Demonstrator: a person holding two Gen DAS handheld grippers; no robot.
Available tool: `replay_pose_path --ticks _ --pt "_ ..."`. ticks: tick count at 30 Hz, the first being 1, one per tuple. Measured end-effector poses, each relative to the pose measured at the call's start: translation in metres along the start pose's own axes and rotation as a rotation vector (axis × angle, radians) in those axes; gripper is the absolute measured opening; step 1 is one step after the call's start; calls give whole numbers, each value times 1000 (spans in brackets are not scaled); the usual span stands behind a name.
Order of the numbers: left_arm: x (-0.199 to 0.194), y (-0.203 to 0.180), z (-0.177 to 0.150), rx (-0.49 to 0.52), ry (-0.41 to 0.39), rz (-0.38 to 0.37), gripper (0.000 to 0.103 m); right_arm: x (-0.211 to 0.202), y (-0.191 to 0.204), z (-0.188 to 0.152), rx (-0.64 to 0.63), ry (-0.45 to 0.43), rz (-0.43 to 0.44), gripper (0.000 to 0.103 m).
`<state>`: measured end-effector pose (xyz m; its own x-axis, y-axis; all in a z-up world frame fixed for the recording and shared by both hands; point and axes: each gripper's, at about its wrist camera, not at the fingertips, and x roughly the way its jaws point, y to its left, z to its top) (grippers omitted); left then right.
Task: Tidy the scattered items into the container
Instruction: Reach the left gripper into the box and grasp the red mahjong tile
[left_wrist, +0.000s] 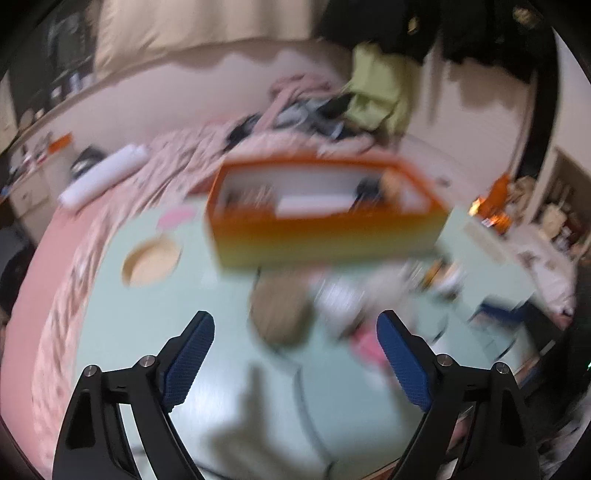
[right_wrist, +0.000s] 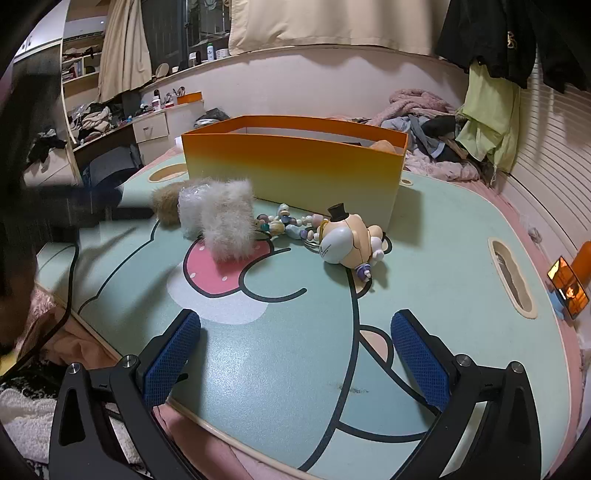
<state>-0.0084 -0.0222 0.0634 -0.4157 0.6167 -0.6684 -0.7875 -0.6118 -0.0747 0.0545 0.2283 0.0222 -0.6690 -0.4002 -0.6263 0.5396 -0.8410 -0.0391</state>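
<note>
Left gripper (left_wrist: 295, 325): fingers spread wide, holding nothing; view blurred.
Right gripper (right_wrist: 295, 328): fingers apart, empty, near the worktop's (right_wrist: 443, 266) front edge.
Orange box (right_wrist: 295, 166): at the far edge.
Furry toys (right_wrist: 225, 218): before the box, beyond the fingers.
Figurine (right_wrist: 347, 240): beside a bead chain (right_wrist: 288, 223), well ahead of the right fingers.
</note>
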Motion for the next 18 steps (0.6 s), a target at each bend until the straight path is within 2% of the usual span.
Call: replay_pose_path --ticks 3,6,7,11,12,14,18 --pt "6 -7 52 11 14 -71 90 0 0 0 -2 -1 4 103" --pt "44 -10 96 15 138 -107 84 0 0 0 -3 -2 5 103" --pt "68 -9 109 -5 219 -114 81 0 0 0 -3 -2 6 103" --pt "132 -9 117 -88 427 -136 58 -1 -1 0 -4 -4 9 103" --pt "140 -11 116 -86 452 -143 57 -1 -1 0 -4 -5 10 103" --pt "156 -18 110 -72 483 -135 57 -1 -1 1 -5 -7 12 103" --pt "166 -24 103 -39 482 -106 56 -1 -1 2 -6 -9 15 103"
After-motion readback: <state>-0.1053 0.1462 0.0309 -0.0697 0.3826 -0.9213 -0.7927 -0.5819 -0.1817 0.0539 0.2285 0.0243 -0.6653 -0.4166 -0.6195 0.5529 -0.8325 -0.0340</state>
